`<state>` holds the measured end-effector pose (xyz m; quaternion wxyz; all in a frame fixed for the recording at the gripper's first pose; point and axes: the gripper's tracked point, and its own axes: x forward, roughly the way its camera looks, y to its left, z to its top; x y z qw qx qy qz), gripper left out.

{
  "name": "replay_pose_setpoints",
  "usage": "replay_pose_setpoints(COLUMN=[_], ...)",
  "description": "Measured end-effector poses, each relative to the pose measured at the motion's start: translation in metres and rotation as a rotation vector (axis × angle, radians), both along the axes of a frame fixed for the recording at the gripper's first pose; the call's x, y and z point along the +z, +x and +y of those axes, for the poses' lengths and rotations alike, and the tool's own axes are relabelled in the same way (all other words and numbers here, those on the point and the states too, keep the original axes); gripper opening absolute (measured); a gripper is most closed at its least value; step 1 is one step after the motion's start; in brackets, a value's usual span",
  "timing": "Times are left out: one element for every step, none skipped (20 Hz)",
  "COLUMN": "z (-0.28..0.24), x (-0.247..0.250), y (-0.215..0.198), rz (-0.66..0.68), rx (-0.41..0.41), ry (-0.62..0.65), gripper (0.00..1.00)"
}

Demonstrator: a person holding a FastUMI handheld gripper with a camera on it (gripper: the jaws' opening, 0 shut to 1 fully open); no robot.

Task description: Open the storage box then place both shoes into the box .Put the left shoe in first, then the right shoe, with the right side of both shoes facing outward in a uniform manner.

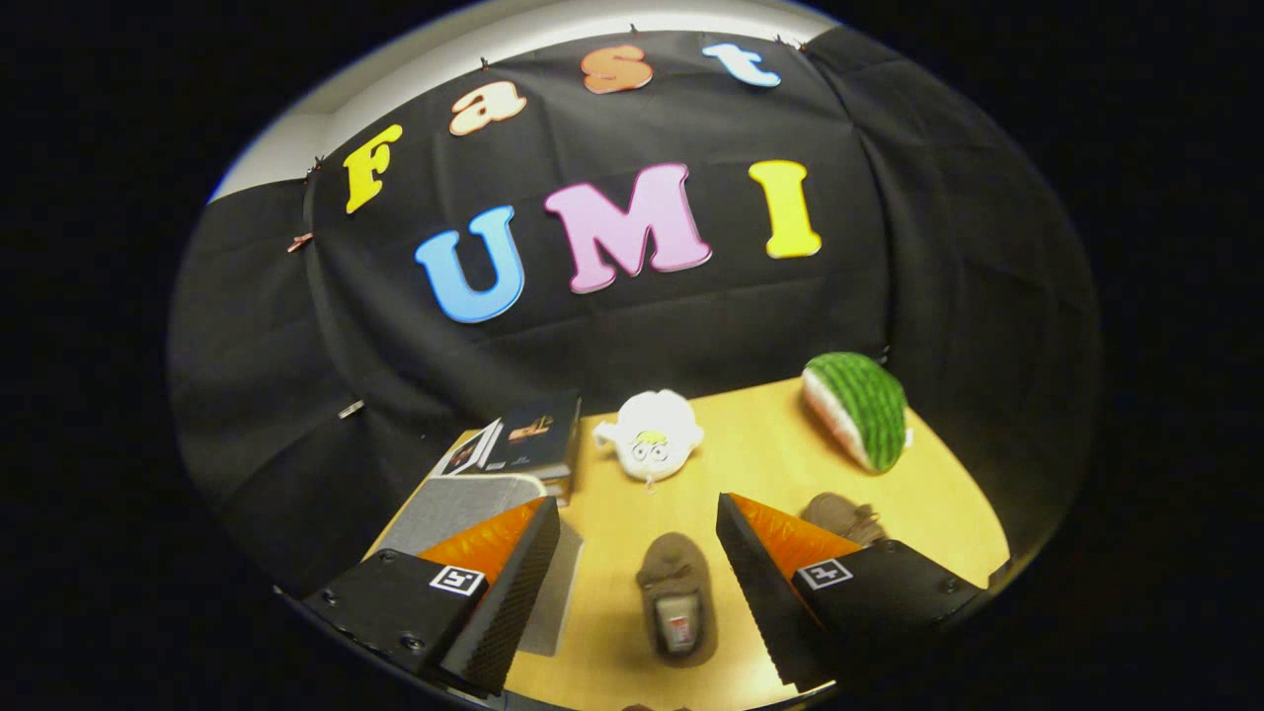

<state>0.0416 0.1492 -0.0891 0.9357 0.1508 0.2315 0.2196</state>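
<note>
Dim warm light, sharp centre, strong fisheye bending at edges

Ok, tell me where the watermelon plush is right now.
In the gripper view, the watermelon plush lies at the table's far edge by the black cloth wall, beyond the open gripper, past the white plush toy.

Wooden table [750, 464] bears shoes [676, 602], box [464, 504], books [528, 439], plush toys [652, 434]

shoe [676, 604] between spread fingers [513, 583], box [464, 509] left
</note>
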Motion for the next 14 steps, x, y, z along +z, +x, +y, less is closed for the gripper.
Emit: replay_pose_setpoints(z=[0.011,0.024,0.036,0.047,0.055,0.066,0.076,0.085,0.093,0.099,0.106,0.113,0.118,0.121], x=[-0.009,-0.021,-0.028,-0.036,-0.043,-0.051,-0.056,-0.062,-0.068,-0.073,-0.077,-0.079,-0.084,-0.092], y=[-0.003,-0.007,-0.014,-0.020,-0.029,-0.039,-0.047,-0.051,-0.054,-0.059,-0.063,-0.067,-0.069,-0.068], rz=[0.056,0.130,0.183,0.222,0.261,0.302,0.339,0.377,0.411,0.450,0.499,0.541,0.574,0.597], rx=[0.042,0.087,0.125,0.160,0.197,0.236,0.276,0.308,0.335,0.353,0.368,0.378,0.383,0.392], ry=[0.027,0.052,0.077,0.097,0.113,0.131,0.148,0.161,0.172,0.186,0.209,0.231,0.242,0.244], gripper=[0.98,0.98,0.98,0.99,0.98,0.98,0.98,0.98,0.98,0.98,0.99,0.98,0.98,0.98])
